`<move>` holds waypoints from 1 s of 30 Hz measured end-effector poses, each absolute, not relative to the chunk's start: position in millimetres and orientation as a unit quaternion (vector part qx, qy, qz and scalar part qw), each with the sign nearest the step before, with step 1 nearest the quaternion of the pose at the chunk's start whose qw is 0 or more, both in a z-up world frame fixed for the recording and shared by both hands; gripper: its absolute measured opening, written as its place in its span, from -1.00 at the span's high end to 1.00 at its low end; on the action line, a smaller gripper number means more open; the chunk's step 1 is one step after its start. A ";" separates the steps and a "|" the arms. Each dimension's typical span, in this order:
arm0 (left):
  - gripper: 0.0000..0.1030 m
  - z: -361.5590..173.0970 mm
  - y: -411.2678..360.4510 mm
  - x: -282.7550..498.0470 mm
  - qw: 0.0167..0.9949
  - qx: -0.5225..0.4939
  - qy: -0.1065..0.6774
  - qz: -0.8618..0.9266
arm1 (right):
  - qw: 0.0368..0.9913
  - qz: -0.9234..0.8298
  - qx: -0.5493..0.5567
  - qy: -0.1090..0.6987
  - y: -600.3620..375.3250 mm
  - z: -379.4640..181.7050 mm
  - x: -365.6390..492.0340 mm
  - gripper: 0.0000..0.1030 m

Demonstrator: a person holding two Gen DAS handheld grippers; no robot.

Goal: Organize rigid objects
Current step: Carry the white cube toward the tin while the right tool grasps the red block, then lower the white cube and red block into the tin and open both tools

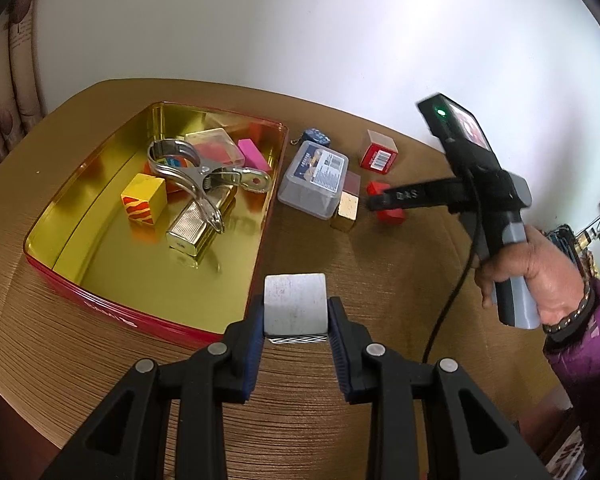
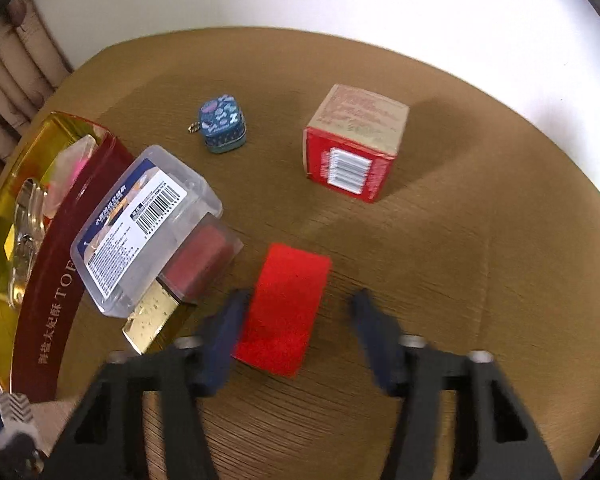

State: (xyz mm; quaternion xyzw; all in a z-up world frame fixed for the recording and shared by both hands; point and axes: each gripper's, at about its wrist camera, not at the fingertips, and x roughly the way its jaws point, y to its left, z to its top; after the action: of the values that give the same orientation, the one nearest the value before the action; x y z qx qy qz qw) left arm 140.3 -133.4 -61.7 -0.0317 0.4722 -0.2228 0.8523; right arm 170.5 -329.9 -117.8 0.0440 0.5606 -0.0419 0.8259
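I see a big brown table point(image 1: 380, 280) with a red tin point(image 1: 100, 300) on it, gold inside. The tin already holds a shiny clip point(image 1: 204, 180), a yellow block point(image 1: 144, 200), a pink block point(image 1: 254, 154) and a few other things. Just beside the tin lies a clear plastic box point(image 1: 314, 178), and near it a red carton point(image 2: 352, 148) and a little blue tin point(image 2: 223, 125).

My left claw point(image 1: 296, 316) is squeezed tight on a gray block point(image 1: 295, 304), held near the tin's corner. I think this block goes into the tin next, so I must move it left over the rim and let go.

My right claw point(image 2: 296, 312) is wide open around a flat red block point(image 2: 284, 312), which lies on the table. Its left finger point(image 2: 224, 332) looks to be touching the block. It needs to close.
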 end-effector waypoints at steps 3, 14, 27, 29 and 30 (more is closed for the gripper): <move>0.41 -57.9 -130.0 140.0 0.855 -0.038 0.468 -0.220 | 0.831 -0.029 0.059 0.553 -340.8 -115.3 156.6 0.47; 0.41 -23.9 -69.7 164.2 0.891 -0.043 0.436 -0.116 | 0.840 -0.006 0.135 0.526 -374.8 -109.9 75.5 0.47; 0.41 -73.8 -59.7 211.3 0.878 0.012 0.473 -0.067 | 0.842 0.024 0.191 0.504 -374.0 -99.8 55.6 0.47; 0.41 -79.7 -59.2 217.1 0.877 0.013 0.476 -0.063 | 0.843 0.031 0.194 0.500 -370.6 -94.7 56.4 0.47; 0.41 -81.4 -58.5 219.9 0.877 0.015 0.476 -0.057 | 0.844 0.034 0.193 0.499 -368.3 -94.1 57.3 0.47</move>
State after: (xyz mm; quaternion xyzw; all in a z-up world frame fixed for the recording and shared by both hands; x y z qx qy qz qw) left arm 219.9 -58.5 -81.4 0.0145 0.4765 -0.0571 0.8772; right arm 57.3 -368.3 -94.1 0.1934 0.4990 0.0335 0.8441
